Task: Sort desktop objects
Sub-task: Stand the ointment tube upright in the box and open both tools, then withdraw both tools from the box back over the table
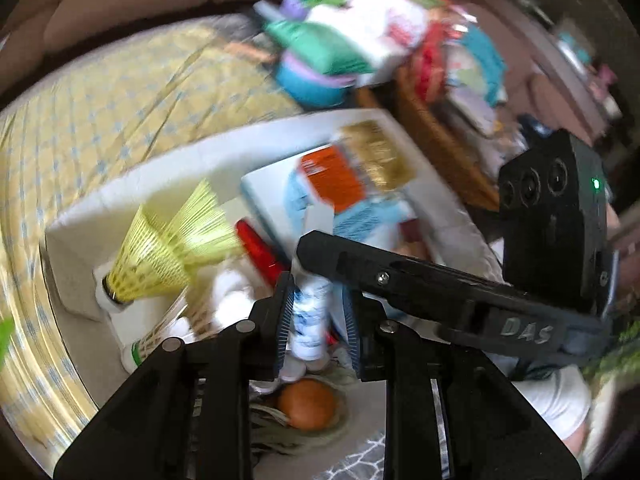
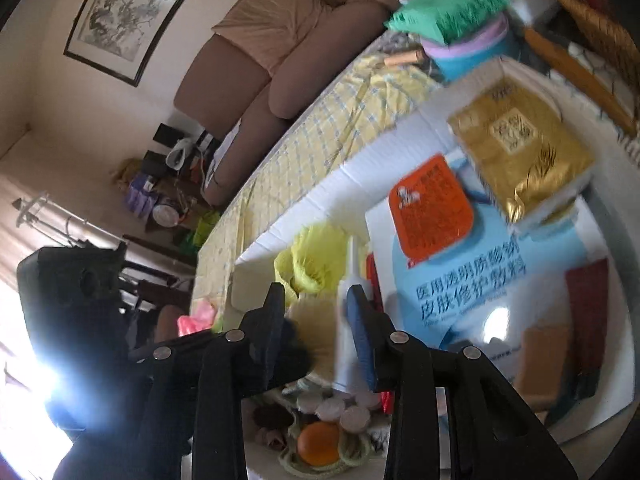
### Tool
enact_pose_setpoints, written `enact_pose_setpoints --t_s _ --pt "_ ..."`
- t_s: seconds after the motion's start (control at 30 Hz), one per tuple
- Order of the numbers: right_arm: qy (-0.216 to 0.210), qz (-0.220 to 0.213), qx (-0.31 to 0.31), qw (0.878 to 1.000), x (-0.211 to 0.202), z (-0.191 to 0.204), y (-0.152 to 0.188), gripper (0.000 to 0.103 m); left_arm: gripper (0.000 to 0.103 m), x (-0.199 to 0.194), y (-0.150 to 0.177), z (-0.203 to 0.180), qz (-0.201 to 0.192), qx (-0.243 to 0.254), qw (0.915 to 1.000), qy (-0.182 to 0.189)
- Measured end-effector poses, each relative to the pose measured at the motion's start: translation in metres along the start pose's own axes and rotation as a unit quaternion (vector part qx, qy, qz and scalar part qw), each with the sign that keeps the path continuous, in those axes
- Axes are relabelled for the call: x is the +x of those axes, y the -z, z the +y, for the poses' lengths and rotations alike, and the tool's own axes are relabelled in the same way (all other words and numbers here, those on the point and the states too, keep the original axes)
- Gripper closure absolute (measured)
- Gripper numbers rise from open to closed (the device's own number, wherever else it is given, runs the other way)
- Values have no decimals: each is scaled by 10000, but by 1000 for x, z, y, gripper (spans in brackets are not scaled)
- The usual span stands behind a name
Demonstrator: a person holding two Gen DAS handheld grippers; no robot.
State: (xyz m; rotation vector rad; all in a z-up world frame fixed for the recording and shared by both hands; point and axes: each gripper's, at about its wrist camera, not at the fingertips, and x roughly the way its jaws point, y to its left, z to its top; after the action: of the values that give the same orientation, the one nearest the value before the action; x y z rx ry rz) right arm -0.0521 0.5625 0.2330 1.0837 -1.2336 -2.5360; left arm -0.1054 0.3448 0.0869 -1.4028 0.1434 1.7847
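A white box (image 1: 168, 168) on the table holds sorted items: yellow shuttlecocks (image 1: 160, 248), a red pen (image 1: 260, 252), a blue-white carton (image 2: 472, 280), an orange sachet (image 2: 430, 208) and a gold packet (image 2: 520, 148). My left gripper (image 1: 316, 312) hangs over the box with a white blue-printed tube (image 1: 310, 316) standing between its pads; the gap looks slightly wider than the tube. My right gripper (image 2: 316, 320) is open over the same box, with a white tube (image 2: 348, 320) beside its right pad. The right gripper's body (image 1: 460, 292) crosses the left wrist view.
A yellow checked tablecloth (image 1: 100, 112) covers the table. Stacked bowls and a green pouch (image 1: 320, 52) stand behind the box, beside a wicker basket (image 2: 588, 28). An orange ball on a crocheted mat (image 1: 306, 404) and several small jars (image 2: 340, 408) lie near the front. A sofa (image 2: 280, 40) stands beyond.
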Motion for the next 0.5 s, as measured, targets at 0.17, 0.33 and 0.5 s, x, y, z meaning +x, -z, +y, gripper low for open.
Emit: enact_pose_setpoints --t_s 0.17,0.33,0.5 --pt "306 -127 -379 9987 -9 15 -2 44 53 -27 4 13 -340 3 9994 -50" --pt "653 -168 -663 9955 -19 29 10 21 36 -63 14 25 -645 108 9977 -150" --pt "969 -46 -774 9923 -25 40 29 8 16 -86 37 32 -742 258 9958 -467"
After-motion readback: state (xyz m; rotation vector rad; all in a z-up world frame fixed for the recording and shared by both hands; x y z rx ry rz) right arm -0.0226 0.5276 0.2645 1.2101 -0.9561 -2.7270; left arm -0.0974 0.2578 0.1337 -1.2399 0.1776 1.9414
